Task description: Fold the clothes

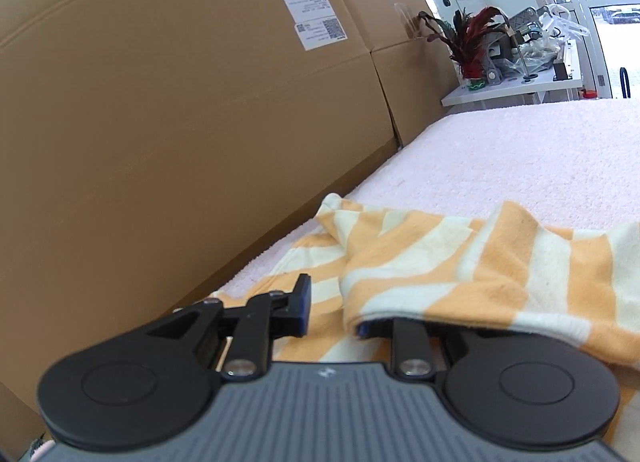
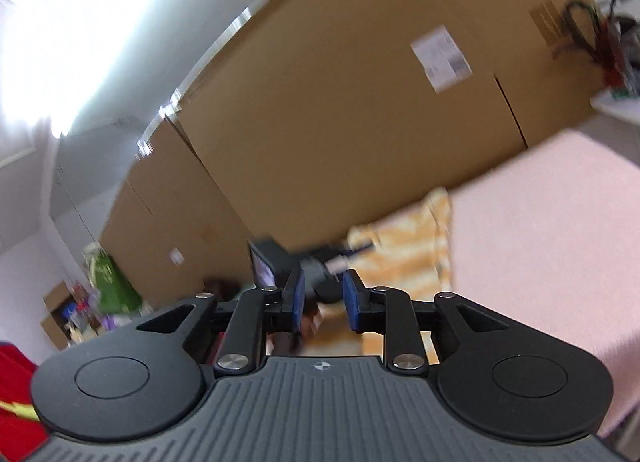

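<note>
The striped cloth [image 1: 460,262] lies rumpled on the pink table [image 1: 500,150] beside the boxes [image 1: 180,122]. The left claw [image 1: 332,314] is open, cloth draped over its right finger. The right claw [image 2: 323,300] is open and empty.

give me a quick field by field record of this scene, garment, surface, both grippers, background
garment: orange and cream striped cloth, rumpled, partly doubled over
surface: pale pink towelling cover
left gripper: jaws apart, a fold of the cloth draped over its right finger, no clamp visible
right gripper: jaws apart, nothing between the pads; view blurred
background: large cardboard boxes along the surface's edge, one with a white label; potted plant on a white table
</note>
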A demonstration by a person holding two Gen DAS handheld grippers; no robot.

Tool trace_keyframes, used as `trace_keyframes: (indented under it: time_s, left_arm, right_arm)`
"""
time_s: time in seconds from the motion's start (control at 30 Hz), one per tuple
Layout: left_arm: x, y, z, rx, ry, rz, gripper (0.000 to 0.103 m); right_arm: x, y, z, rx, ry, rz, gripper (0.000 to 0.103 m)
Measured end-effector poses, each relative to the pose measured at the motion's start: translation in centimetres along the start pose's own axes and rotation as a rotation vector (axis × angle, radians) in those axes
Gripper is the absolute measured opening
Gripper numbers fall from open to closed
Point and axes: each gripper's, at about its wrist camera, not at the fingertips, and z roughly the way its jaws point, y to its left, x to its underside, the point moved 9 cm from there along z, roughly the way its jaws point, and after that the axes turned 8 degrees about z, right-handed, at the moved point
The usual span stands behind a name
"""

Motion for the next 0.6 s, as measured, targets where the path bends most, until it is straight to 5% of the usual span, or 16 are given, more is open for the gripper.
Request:
trace_keyframes:
  time_s: [0.07, 0.23, 0.33, 0.6]
  left_arm:
    - [-0.1, -0.1, 0.0, -0.007, -0.004, 0.012, 0.032]
    - [-0.1, 0.0, 0.0, -0.014, -0.001, 0.015, 0.034]
    - [-0.1, 0.1, 0.0, -0.019, 0.001, 0.01, 0.035]
    - [-0.1, 0.1, 0.0, -0.027, 0.006, 0.011, 0.035]
  right_arm:
    - [3.1, -2.2, 1.0, 0.145, 0.102, -0.054, 0.025]
    - [7.0, -4.5, 1.3, 0.344, 0.129, -0.29, 0.044]
    - [7.0, -6.2, 1.5, 0.337, 0.114, -0.194, 0.053]
    - [7.0, -9.5, 2.8, 0.228, 0.043, 0.002, 0.052]
